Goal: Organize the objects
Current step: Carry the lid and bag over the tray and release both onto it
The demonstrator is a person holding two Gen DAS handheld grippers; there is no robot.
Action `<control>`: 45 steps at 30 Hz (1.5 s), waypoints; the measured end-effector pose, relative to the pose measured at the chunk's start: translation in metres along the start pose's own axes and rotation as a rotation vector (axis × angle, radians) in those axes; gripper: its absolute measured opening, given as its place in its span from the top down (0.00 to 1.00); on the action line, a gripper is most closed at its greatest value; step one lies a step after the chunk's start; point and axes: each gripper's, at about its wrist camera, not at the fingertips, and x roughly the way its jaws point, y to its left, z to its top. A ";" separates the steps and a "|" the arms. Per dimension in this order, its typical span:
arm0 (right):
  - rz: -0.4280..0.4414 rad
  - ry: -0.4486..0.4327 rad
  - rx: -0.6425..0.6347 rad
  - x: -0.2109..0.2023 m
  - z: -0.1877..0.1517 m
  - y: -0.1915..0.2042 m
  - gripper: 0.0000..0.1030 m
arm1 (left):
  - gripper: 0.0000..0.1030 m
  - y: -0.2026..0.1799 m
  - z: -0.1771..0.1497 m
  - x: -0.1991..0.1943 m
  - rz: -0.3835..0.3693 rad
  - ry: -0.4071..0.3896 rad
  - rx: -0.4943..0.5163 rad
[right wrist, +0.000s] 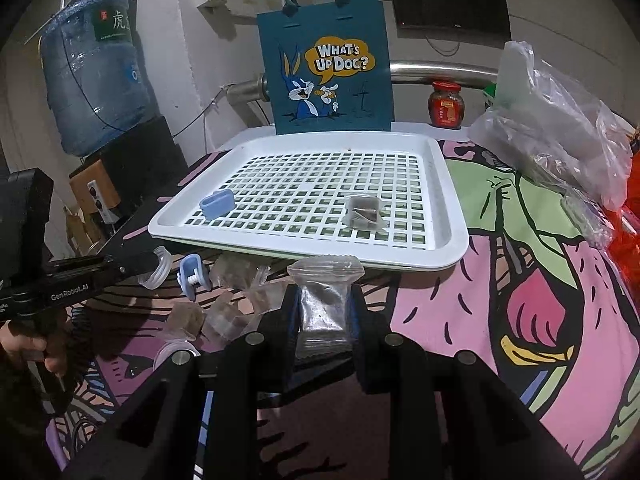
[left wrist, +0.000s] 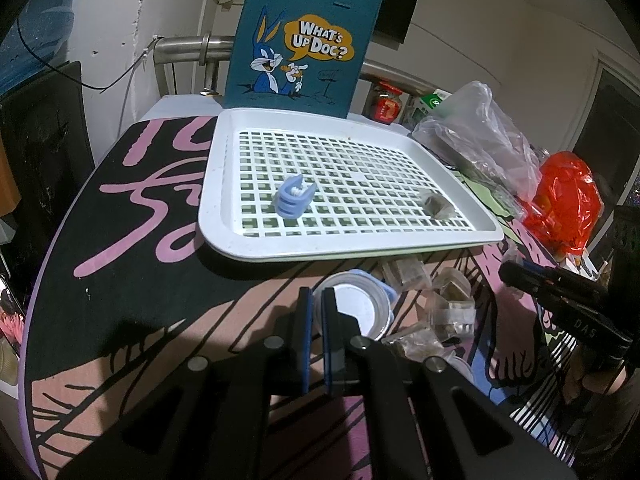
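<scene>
A white slotted tray (left wrist: 352, 248) (right wrist: 304, 248) lies on the patterned cloth. On it sit a blue clip (left wrist: 294, 200) (right wrist: 216, 204) and a clear packet of brown stuff (left wrist: 436, 206) (right wrist: 362, 212). My left gripper (left wrist: 317, 312) (right wrist: 157, 260) is shut on the rim of a clear round container (left wrist: 360, 312) (right wrist: 160, 276) that carries a blue latch (right wrist: 192, 276). Just in front of the tray, my right gripper (right wrist: 324, 304) (left wrist: 508, 272) is shut on another clear packet (right wrist: 324, 300). Several loose packets (left wrist: 440, 304) (right wrist: 224, 316) lie between the two grippers.
A blue cartoon tote bag (left wrist: 304, 40) (right wrist: 324, 68) stands behind the tray. Crumpled clear plastic bags (left wrist: 476, 136) (right wrist: 560, 132) and a red bag (left wrist: 568, 204) crowd the right side. A red jar (right wrist: 446, 104) and a water bottle (right wrist: 96, 72) stand further back.
</scene>
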 end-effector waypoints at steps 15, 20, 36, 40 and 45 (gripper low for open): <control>0.002 -0.008 0.000 -0.001 0.003 -0.002 0.78 | 0.96 0.000 0.006 -0.006 -0.032 -0.023 -0.008; 0.019 -0.050 0.009 -0.010 0.023 -0.006 0.78 | 0.96 0.007 0.021 -0.013 -0.043 -0.039 -0.034; 0.084 -0.101 0.096 0.021 0.099 -0.027 0.78 | 0.96 0.031 0.097 0.012 0.065 -0.110 -0.088; 0.081 -0.063 0.100 0.044 0.102 -0.025 0.78 | 0.96 0.031 0.102 0.035 0.102 -0.089 -0.097; 0.066 -0.004 0.074 0.072 0.098 -0.017 0.78 | 0.96 0.034 0.104 0.056 0.125 -0.054 -0.105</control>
